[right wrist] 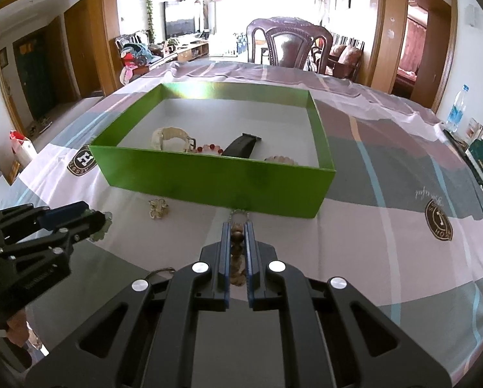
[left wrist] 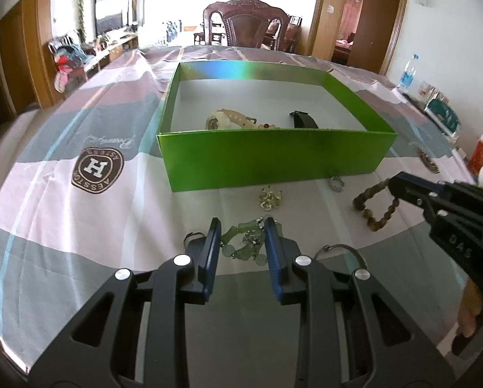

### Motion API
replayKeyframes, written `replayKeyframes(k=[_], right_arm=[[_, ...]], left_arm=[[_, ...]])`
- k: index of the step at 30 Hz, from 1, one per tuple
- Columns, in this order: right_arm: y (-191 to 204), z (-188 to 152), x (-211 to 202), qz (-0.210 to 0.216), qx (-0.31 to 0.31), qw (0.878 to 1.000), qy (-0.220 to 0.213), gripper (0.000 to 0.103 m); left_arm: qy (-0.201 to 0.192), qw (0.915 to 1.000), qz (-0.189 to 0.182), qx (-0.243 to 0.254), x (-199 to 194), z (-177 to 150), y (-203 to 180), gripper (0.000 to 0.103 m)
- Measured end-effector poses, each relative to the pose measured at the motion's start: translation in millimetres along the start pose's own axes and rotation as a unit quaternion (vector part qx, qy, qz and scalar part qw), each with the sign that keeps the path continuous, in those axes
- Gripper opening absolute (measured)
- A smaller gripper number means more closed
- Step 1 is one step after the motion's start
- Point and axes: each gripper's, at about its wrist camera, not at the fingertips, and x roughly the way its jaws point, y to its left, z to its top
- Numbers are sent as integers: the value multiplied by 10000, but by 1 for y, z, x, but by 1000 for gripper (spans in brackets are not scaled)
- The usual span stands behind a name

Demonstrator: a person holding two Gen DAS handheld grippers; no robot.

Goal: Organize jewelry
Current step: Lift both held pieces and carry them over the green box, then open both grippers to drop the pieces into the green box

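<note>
A green box stands on the tablecloth and holds a cream watch, a black strap and a red bead bracelet. My left gripper is open around a green bead bracelet on the cloth. My right gripper is shut on a brown bead bracelet. A gold brooch and a small ring lie in front of the box.
A silver bangle lies right of my left gripper. Another bracelet lies right of the box. A water bottle and packets stand at the table's right edge. A wooden chair stands behind the table.
</note>
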Motion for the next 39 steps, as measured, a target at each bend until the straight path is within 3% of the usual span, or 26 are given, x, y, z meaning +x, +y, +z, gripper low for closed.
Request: replayKeyframes(k=[14,23,29,37,39], right_arm=[[-2,11,-7,29,47,9999,-149,8],[-9,77,-40,-266,-160,9922,-1209,8],[-16,103,12,-320,-54,9967,-749,8],[-22,101,67,-321,157,9993,-147,8],[-22,100,69,-368,163,9991,-120,20]], left_arm=[[-177,9991,-183,-350,-21,28,33,27],[-658,9977,81,-129,-26,93,18,27],[-318,9988,345,-145,30,128,17,27],[-2,9987,490,-106,72,123,20,28],[15,9988,460,-157,73,123,22,29]])
